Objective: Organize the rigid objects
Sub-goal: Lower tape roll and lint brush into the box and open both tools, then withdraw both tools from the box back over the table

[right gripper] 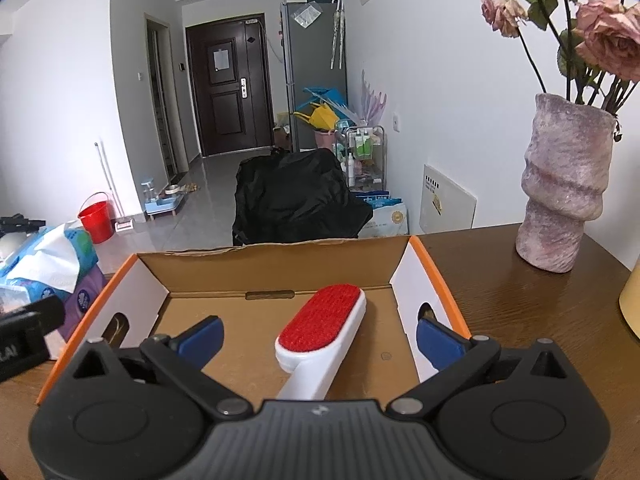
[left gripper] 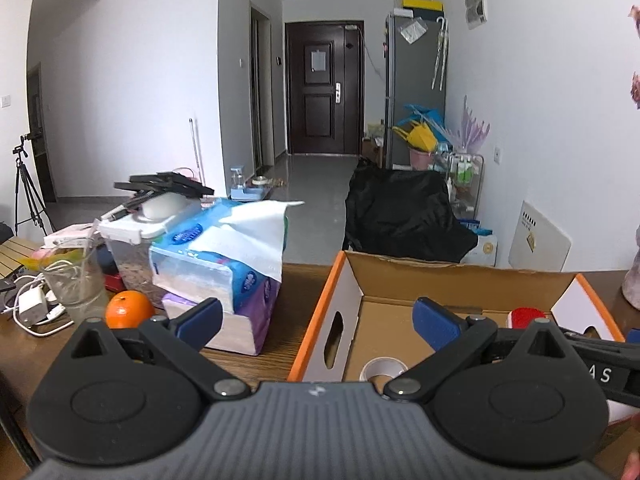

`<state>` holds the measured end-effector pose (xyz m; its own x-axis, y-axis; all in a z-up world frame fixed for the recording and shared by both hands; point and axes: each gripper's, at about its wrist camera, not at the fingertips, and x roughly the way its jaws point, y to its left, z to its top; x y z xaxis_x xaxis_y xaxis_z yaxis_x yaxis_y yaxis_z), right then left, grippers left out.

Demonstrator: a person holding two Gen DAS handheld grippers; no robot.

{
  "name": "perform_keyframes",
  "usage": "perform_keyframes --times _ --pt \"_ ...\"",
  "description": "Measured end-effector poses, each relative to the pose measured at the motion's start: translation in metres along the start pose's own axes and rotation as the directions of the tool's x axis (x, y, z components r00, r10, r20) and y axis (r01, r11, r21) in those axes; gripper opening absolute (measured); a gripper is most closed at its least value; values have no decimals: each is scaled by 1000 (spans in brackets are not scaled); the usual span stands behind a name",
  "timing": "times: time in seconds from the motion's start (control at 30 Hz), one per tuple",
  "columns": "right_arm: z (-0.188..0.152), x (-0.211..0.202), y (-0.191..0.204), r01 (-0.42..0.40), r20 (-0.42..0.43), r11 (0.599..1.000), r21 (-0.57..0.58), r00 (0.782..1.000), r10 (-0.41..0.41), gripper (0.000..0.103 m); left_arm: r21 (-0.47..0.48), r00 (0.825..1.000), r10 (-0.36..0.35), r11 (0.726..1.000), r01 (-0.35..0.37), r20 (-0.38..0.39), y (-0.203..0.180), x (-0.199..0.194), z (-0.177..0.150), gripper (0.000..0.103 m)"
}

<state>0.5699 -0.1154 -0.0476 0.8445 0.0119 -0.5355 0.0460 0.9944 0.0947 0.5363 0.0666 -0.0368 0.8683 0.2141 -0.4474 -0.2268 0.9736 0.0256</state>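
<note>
- The lint brush (right gripper: 320,328) lies inside the cardboard box (right gripper: 276,258), red pad up, its white handle running back toward you under the right gripper (right gripper: 318,334); nothing presses on it.
- A roll of tape (left gripper: 382,367) sits on the box floor near the left wall with the hand slot, just below the left gripper (left gripper: 318,322).
- Both grippers stand spread wide and hold nothing: the right one's blue pads flank the brush without touching it, and the left one straddles the box's orange-edged left wall.
- The step in hand looks like clearing away from the box after a drop. Lift straight up before you swing sideways, so no finger catches the brush handle or the box rim.
- Keep the left gripper clear of the right one, whose black body shows close at the edge of each view.
- If you go for another item, likely candidates are on the left of the table (right gripper: 500,292): the orange (left gripper: 129,309) sits beside a glass (left gripper: 74,286) and cables, so approach from the open side.
- Mind the vase (right gripper: 560,188) to the right of the box; it looks top-heavy with flowers.
</note>
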Motion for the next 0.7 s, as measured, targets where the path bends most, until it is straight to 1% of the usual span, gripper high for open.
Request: perform_keyframes --times 0.23,0.43,0.7 --pt "-7 -25 -10 -6 24 1000 13 1000 6 103 1 999 11 1000 -11 33 5 -30 -4 103" --pt "-15 -49 -14 -12 49 1000 -2 999 12 103 -11 999 5 1000 -4 45 13 -57 -10 103" --pt "-29 -85 -21 -31 77 999 -15 996 32 103 -20 998 19 1000 -17 67 24 -93 -20 103"
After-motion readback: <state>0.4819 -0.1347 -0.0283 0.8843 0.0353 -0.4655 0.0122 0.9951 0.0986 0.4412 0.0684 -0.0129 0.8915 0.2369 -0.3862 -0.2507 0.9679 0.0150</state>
